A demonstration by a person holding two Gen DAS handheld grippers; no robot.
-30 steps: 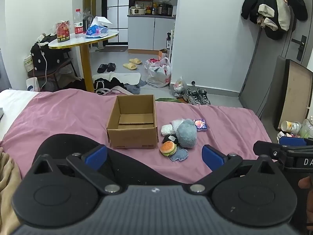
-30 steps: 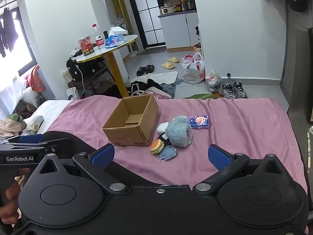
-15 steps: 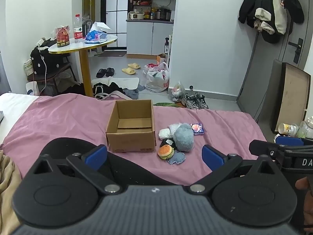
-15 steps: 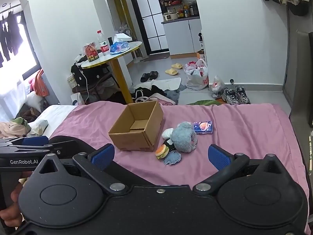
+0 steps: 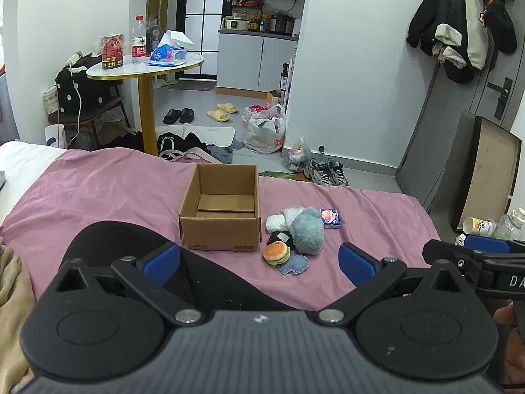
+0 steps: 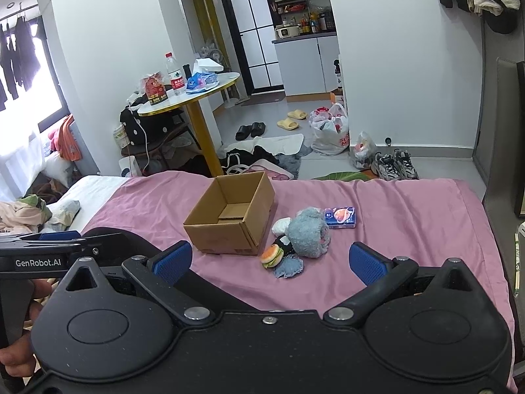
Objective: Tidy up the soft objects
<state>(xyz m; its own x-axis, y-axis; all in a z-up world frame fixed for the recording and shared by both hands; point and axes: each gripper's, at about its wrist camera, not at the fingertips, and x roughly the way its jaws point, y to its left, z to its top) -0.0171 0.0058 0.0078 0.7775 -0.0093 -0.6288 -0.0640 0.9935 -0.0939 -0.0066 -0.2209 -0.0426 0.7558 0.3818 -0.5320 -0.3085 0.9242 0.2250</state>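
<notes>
An open brown cardboard box (image 5: 221, 208) (image 6: 231, 215) stands empty on the pink bedspread (image 5: 98, 184). Right of it lies a small heap of soft things: a grey-blue fluffy plush (image 5: 307, 229) (image 6: 308, 232), a burger plush (image 5: 276, 252) (image 6: 272, 255), a blue cloth patch (image 5: 293, 264) (image 6: 289, 267), a white bundle (image 5: 275, 222) (image 6: 281, 225) and a small black plush (image 5: 279, 238). A tissue packet (image 5: 329, 218) (image 6: 340, 217) lies behind them. My left gripper (image 5: 259, 264) and right gripper (image 6: 269, 262) are open and hold nothing, well short of the heap.
A black cushion-like shape (image 5: 137, 246) lies on the bed in front of the box. Beyond the bed are a round table (image 5: 144, 65) with bottles, slippers, bags and shoes (image 5: 326, 170) on the floor. A board (image 5: 489, 177) leans at the right.
Both grippers have drawn back and risen slightly, so the box and the heap look smaller and farther. Nothing on the bed has moved and both grippers remain open.
</notes>
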